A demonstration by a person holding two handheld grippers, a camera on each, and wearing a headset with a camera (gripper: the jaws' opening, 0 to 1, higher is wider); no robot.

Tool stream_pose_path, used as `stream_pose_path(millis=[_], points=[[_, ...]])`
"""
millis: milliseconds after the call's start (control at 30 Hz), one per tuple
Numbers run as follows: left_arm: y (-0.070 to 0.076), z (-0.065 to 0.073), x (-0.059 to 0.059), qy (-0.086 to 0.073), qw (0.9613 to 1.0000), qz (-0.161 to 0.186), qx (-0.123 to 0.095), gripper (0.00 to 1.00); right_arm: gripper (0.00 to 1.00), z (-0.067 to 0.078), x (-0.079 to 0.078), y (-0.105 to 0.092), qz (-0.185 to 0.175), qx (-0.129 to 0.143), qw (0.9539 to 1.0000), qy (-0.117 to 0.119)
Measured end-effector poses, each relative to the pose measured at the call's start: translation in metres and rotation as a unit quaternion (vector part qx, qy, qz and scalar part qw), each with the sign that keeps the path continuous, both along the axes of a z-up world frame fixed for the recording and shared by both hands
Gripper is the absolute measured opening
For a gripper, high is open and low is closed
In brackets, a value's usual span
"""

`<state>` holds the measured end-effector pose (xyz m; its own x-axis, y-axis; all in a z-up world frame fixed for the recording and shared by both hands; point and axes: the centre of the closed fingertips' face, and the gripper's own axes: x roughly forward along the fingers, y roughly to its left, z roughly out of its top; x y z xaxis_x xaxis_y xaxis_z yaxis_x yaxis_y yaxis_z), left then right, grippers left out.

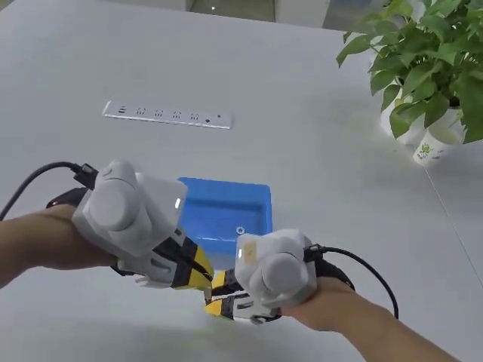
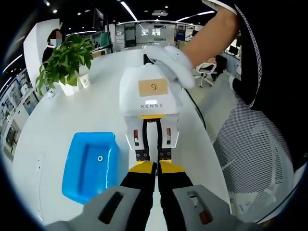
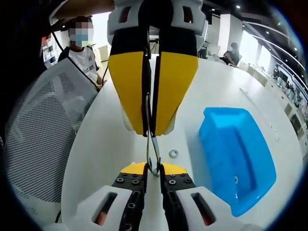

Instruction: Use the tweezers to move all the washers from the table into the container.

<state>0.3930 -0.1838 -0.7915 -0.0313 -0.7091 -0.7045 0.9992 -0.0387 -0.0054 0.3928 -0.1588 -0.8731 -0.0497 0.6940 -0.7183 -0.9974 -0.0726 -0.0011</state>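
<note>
My two grippers meet tip to tip in front of the blue container (image 1: 226, 188). In the right gripper view, thin metal tweezers (image 3: 150, 144) run between both sets of jaws. My left gripper (image 3: 150, 131) is shut on their upper part, and my right gripper (image 3: 153, 169) is shut on their lower end. One washer (image 3: 173, 153) lies on the white table just beside the tips. Another washer (image 1: 240, 231) lies inside the container, also seen in the left gripper view as the washer (image 2: 100, 158). In the head view, my left gripper (image 1: 205, 273) and right gripper (image 1: 215, 298) hide the tweezers.
A white power strip (image 1: 166, 115) lies farther back on the table. A potted plant (image 1: 423, 68) stands at the far right. A mesh office chair (image 3: 53, 130) sits off the table's edge, with a person (image 3: 82, 48) behind it.
</note>
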Motion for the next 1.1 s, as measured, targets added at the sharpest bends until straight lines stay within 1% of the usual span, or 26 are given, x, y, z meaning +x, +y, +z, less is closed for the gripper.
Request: stream_pose_path(millis=[200, 533, 733, 833, 1100], points=[[0.0004, -0.0001, 0.0013, 0.004, 1.0, 0.002, -0.001, 0.05, 0.11, 0.0, -0.0002, 0.0001, -0.001, -0.002, 1.0, 0.003], [-0.0014, 0.0005, 0.0018, 0.005, 1.0, 0.002, -0.001, 0.05, 0.11, -0.0002, -0.0001, 0.0, -0.003, -0.002, 1.0, 0.007], [0.0015, 0.0005, 0.0011, 0.002, 1.0, 0.001, 0.006, 0.05, 0.11, 0.0003, -0.0009, -0.0006, 0.0, -0.006, 1.0, 0.004], [0.0016, 0.002, 0.0009, 0.0, 1.0, 0.002, 0.006, 0.05, 0.11, 0.0018, -0.001, -0.0009, -0.002, -0.004, 1.0, 0.005], [-0.0005, 0.0096, 0.0006, -0.002, 1.0, 0.005, 0.004, 0.05, 0.11, 0.0077, 0.0005, -0.0017, -0.001, -0.002, 1.0, -0.001]])
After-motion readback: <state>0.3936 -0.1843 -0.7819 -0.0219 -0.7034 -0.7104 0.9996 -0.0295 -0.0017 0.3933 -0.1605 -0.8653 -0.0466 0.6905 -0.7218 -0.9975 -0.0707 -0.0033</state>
